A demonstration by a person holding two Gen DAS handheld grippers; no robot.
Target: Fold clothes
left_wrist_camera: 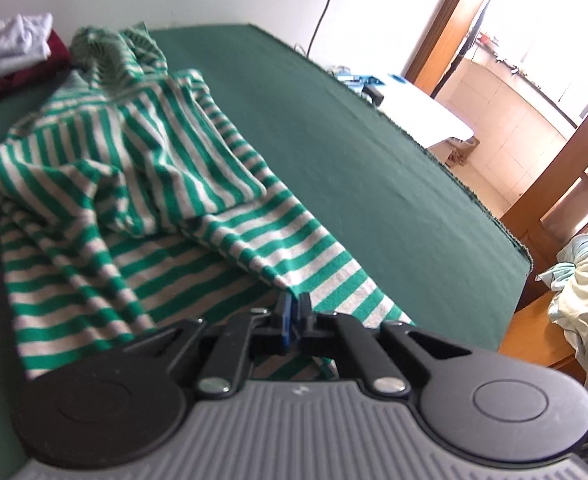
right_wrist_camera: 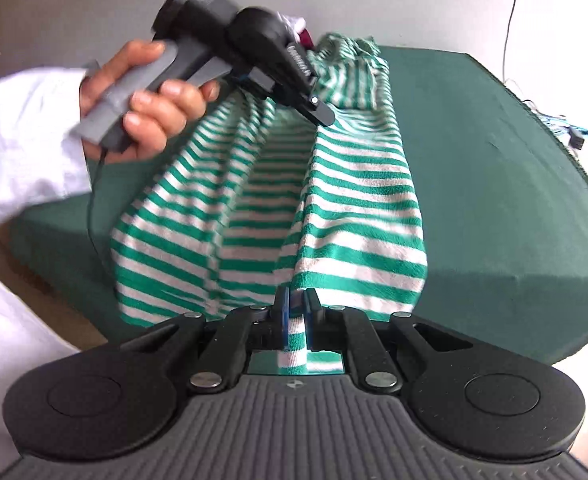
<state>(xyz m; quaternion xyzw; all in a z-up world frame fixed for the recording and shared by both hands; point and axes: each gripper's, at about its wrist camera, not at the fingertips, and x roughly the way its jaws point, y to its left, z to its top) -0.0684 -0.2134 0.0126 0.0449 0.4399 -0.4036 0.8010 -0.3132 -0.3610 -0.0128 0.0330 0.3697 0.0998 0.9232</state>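
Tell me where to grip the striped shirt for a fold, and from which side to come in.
Grip the striped shirt at its near hem edge, coming from the table's front. That edge overhangs there, so jaws can likely slip around it; the right gripper already pinches it so.

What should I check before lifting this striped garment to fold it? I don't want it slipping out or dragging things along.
1. Right tool shut on the striped garment: ok, fabric is pinched between its pads.
2. Left tool shut on the garment's edge: ok, jaws closed, cloth meeting them.
3. Garment lying flat: not ok, it is bunched and creased toward the far end.
4. Green table cover free beside the garment: ok.
5. Stacked white and dark red clothes apart from the garment: cannot tell, they sit very close.
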